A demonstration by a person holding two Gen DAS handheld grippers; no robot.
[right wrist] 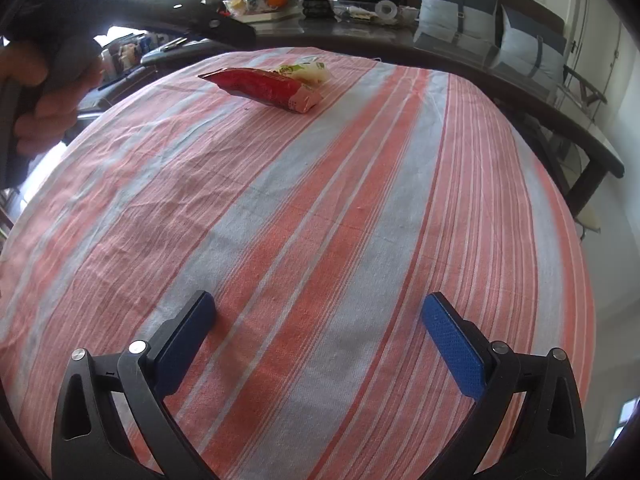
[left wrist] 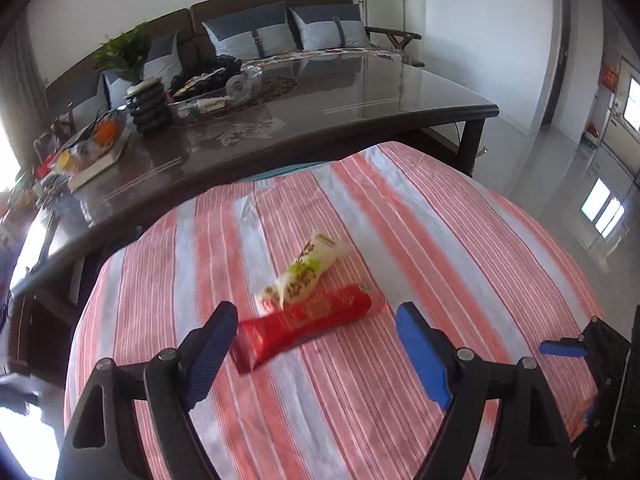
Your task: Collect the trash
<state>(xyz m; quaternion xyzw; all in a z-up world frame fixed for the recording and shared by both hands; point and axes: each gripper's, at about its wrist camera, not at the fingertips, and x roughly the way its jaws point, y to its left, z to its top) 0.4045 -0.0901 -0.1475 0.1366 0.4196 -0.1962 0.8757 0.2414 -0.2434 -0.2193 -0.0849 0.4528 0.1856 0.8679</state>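
Observation:
A red snack wrapper (left wrist: 304, 326) lies on the striped red and grey cloth (left wrist: 360, 220), with a white and green wrapper (left wrist: 306, 270) just behind it, touching it. My left gripper (left wrist: 316, 332) is open, its jaws wide apart on either side of the red wrapper's near end, not touching it. In the right wrist view both wrappers lie far off, the red wrapper (right wrist: 266, 88) in front of the white wrapper (right wrist: 306, 71). My right gripper (right wrist: 318, 328) is open and empty over bare cloth (right wrist: 320, 200). It also shows in the left wrist view (left wrist: 564, 348) at the right edge.
A dark glossy table (left wrist: 320, 112) stands behind the cloth-covered surface, cluttered with a plant (left wrist: 124, 54), a black stacked holder (left wrist: 150, 110), a tray with fruit (left wrist: 96, 148) and tape (left wrist: 242, 86). A sofa with grey cushions (left wrist: 280, 28) lines the wall. A hand (right wrist: 44, 92) holds the left gripper.

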